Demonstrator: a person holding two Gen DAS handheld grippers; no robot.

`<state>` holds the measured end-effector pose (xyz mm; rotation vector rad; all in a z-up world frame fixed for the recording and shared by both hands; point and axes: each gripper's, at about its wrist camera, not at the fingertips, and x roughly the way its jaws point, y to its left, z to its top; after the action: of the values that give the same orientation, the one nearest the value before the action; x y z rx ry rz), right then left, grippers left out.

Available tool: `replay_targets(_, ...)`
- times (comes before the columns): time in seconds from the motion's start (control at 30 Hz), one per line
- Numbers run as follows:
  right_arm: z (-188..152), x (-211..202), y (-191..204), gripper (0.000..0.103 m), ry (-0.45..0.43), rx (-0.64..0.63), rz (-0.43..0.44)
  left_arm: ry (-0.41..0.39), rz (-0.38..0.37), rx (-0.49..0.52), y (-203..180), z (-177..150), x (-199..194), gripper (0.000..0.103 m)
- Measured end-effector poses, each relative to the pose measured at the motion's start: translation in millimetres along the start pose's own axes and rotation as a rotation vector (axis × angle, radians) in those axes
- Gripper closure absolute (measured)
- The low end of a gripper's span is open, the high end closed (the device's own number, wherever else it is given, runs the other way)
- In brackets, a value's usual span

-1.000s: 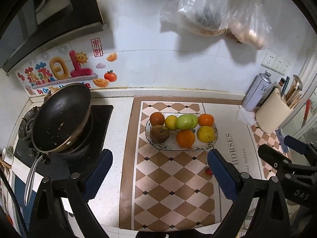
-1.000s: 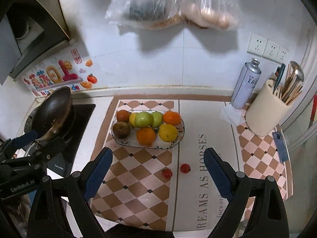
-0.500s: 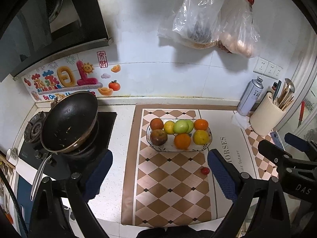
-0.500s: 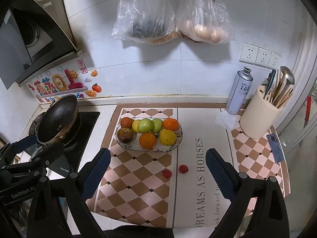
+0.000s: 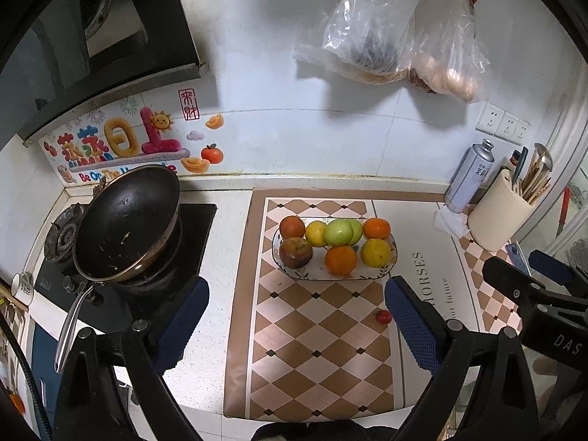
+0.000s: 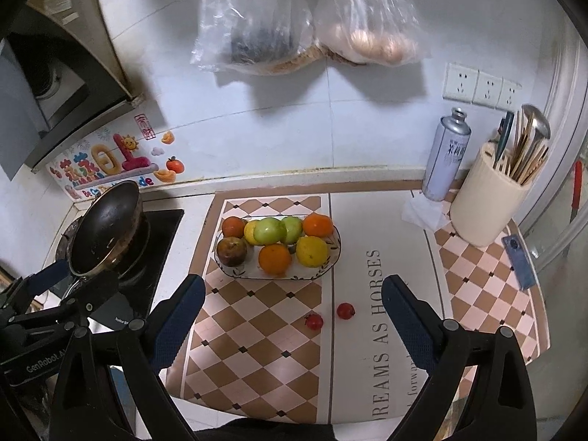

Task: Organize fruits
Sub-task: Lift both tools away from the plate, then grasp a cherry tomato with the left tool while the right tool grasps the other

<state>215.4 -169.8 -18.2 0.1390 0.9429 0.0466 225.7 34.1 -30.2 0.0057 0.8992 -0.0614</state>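
Red: two small fruits (image 6: 314, 321) (image 6: 346, 310) sit loose on the mat (image 6: 257, 334), just in front of the full plate (image 6: 330, 257). Both grippers (image 5: 296, 323) (image 6: 292, 316) hover above the tabletop, jaws wide open, empty. Looks like pre-grasp; next, the right gripper drops onto one.

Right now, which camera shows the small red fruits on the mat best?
The right wrist view: both red fruits lie in the open between its fingers, below the plate. The left wrist view shows only one, beside a finger of the left hand-held gripper.
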Motion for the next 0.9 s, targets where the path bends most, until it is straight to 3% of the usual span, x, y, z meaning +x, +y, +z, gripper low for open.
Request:
replay_targets(0.13, -2.4, 36.5, -20.5, 0.004, 0.059, 0.048, 0.006, 0.026, 0.045, 0.003, -1.8, 0.4, 26.4, 0.005)
replay_targets(0.33, -29.7, 128.1, -68.4, 0.006, 0.206, 0.172, 0.023, 0.162, 0.104, 0.023, -10.1, -14.2, 97.5, 0.005)
replay_targets(0.37, -36.3, 146.6, -79.2, 0.009, 0.243, 0.206, 0.030, 0.188, 0.104, 0.026, -12.1, -17.3, 109.2, 0.005)
replay_targets(0.43, -46.5, 176.3, -96.6, 0.025, 0.294, 0.269, 0.059, 0.241, 0.104, 0.031, -18.0, -24.7, 132.8, 0.005)
replay_targets(0.57, -63.6, 234.0, -119.6, 0.036, 0.362, 0.326, 0.060, 0.354, 0.078, 0.043, -37.0, -35.8, 178.7, 0.005)
replay_targets(0.7, -75.3, 277.6, -120.7, 0.045, 0.414, 0.300, 0.054, 0.445, 0.061, 0.083, -61.8, -45.7, 220.2, 0.005)
replay_targets(0.77, -81.4, 295.0, -118.8, 0.054, 0.444, 0.288, 0.057, 0.488, 0.051, 0.107, -73.7, -51.2, 237.5, 0.005)
replay_targets(0.83, -85.9, 309.3, -117.5, 0.070, 0.460, 0.274, 0.064, 0.525, 0.040, 0.121, -83.9, -56.9, 252.1, 0.005)
replay_targets(0.9, -88.2, 314.7, -116.0, 0.071, 0.449, 0.250, 0.067, 0.555, 0.030, 0.128, -92.3, -61.7, 262.3, 0.005)
